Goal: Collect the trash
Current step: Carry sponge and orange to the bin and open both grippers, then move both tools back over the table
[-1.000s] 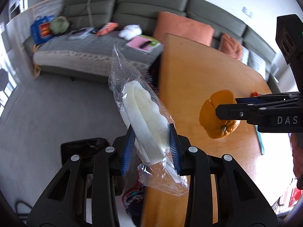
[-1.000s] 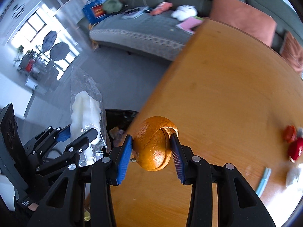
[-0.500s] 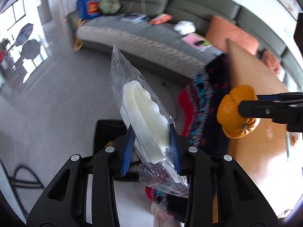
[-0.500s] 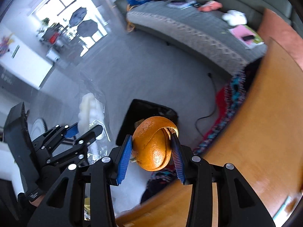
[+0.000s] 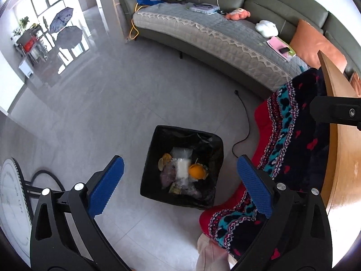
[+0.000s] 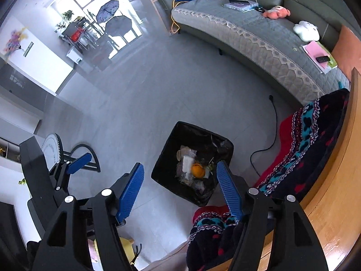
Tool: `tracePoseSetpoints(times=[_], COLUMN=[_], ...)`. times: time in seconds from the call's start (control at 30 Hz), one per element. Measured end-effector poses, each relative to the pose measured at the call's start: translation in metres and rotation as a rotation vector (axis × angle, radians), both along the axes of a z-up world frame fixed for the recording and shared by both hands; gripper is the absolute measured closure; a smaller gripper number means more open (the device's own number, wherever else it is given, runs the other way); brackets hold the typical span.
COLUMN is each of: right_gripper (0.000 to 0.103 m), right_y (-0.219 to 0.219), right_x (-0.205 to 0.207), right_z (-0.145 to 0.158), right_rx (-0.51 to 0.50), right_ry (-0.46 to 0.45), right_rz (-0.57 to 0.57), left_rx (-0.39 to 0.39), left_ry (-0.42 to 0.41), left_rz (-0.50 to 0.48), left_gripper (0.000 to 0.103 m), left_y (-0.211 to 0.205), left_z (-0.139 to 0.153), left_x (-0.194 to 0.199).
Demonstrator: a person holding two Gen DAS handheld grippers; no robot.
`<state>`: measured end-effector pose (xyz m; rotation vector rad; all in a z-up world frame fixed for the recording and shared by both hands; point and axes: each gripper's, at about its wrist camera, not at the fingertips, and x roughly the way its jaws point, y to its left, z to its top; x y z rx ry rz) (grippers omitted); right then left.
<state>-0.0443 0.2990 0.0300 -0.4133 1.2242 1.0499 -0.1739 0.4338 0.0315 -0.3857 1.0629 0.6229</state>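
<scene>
A black-lined trash bin (image 5: 158,140) (image 6: 178,131) stands on the grey floor below both grippers. Inside lie an orange peel (image 5: 195,171) (image 6: 197,169), a clear plastic bag with white foam (image 5: 182,168) (image 6: 186,162) and other scraps. My left gripper (image 5: 180,185) is open and empty above the bin; it also shows at the left of the right wrist view (image 6: 76,167). My right gripper (image 6: 180,189) is open and empty above the bin; part of it shows at the right edge of the left wrist view (image 5: 336,111).
A wooden table (image 5: 345,158) (image 6: 334,192) edges the right side, with a patterned red, blue and black blanket (image 5: 288,140) (image 6: 309,135) beside it. A black cable (image 5: 244,122) runs on the floor. A grey sofa (image 5: 225,36) with several items is behind.
Both grippers have opened over the bin. The plastic bag with foam left the left gripper and the orange peel left the right one; both now lie in the bin.
</scene>
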Motion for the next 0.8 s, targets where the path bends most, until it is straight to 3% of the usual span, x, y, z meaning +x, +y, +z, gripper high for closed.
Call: tracePoseSetpoints(times=[0.37,0.8], right_gripper=[0.035,0.035], right_y=[-0.020,-0.088], right_x=[-0.003,0.018], right_z=[0.005,0.025], right_rx=[0.019,0.065], right_ry=[0.008,-0.010], right_rz=[-0.013,-0.099], left_rx=[0.018,0.069], left_ry=[-0.010,-0.029], left_rz=[-0.042,-0.205], left_gripper=[0.006,0.006], left_y=[-0.012,-0.070], left_z=[0.006,0.027], left_x=[0.007,0.045])
